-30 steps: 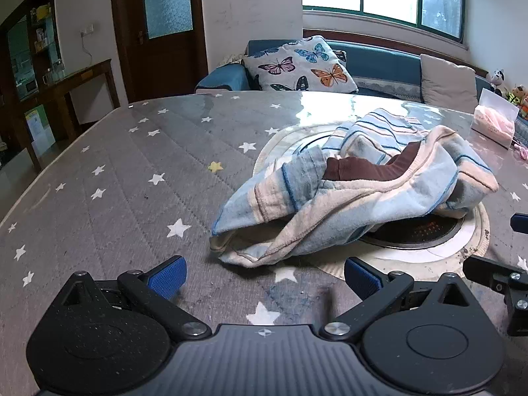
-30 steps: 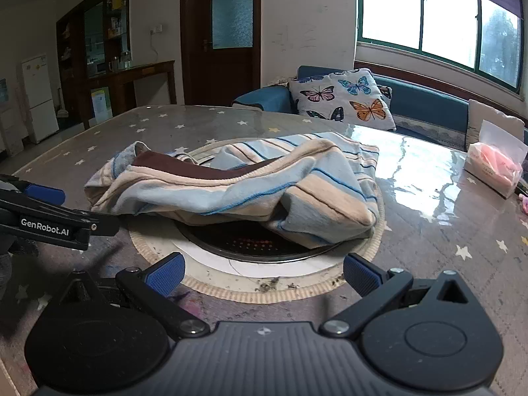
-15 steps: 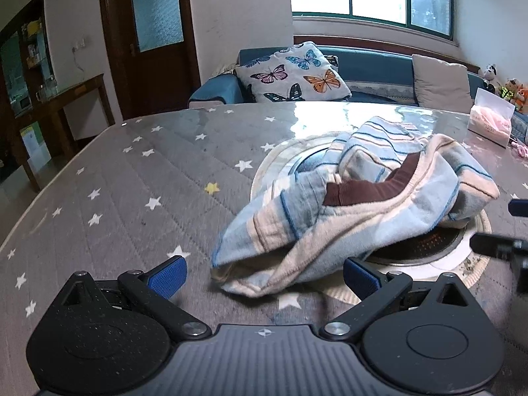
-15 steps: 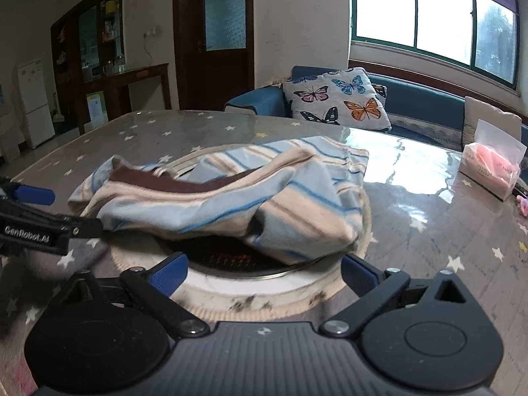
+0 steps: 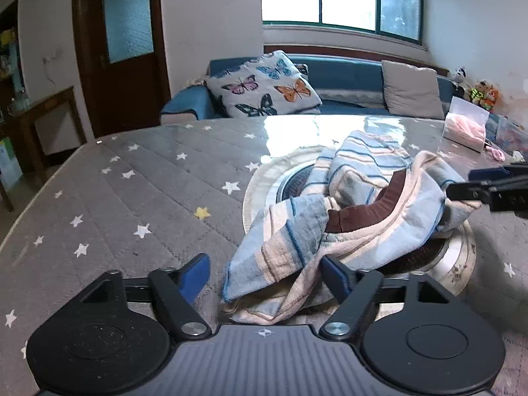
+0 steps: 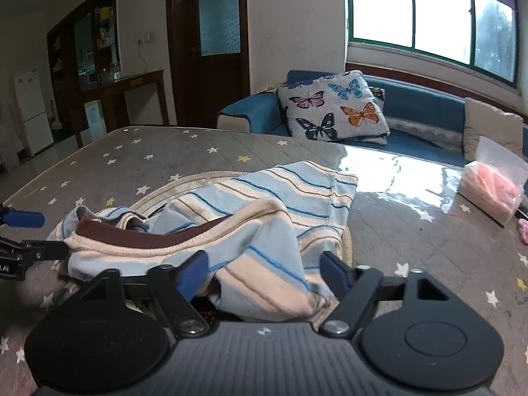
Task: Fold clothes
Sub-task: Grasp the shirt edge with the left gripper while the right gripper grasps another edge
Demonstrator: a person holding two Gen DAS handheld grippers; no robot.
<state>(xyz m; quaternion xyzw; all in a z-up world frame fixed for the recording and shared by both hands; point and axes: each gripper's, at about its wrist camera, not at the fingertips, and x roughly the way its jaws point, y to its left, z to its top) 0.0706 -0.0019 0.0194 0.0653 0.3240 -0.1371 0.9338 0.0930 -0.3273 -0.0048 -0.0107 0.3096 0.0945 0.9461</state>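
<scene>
A crumpled garment [image 5: 356, 217] with light blue and cream stripes and a brown band lies heaped over a round burner inset [image 5: 458, 257] in the table. My left gripper [image 5: 264, 274] is open, with the garment's near corner lying between its blue pads. My right gripper [image 6: 264, 270] is open, with the garment's other end [image 6: 264, 231] between its pads. Each gripper shows at the edge of the other's view: the right one [image 5: 495, 184] in the left wrist view, the left one [image 6: 19, 231] in the right wrist view.
The table carries a grey quilted cover with stars [image 5: 132, 198] under a glossy sheet. A plastic bag with pink contents [image 6: 491, 188] sits at the far right. A blue sofa with a butterfly cushion [image 5: 264, 89] stands behind the table.
Both grippers have moved forward and lower onto the garment, so its ends now lie between the open pads. The garment itself has barely shifted.
</scene>
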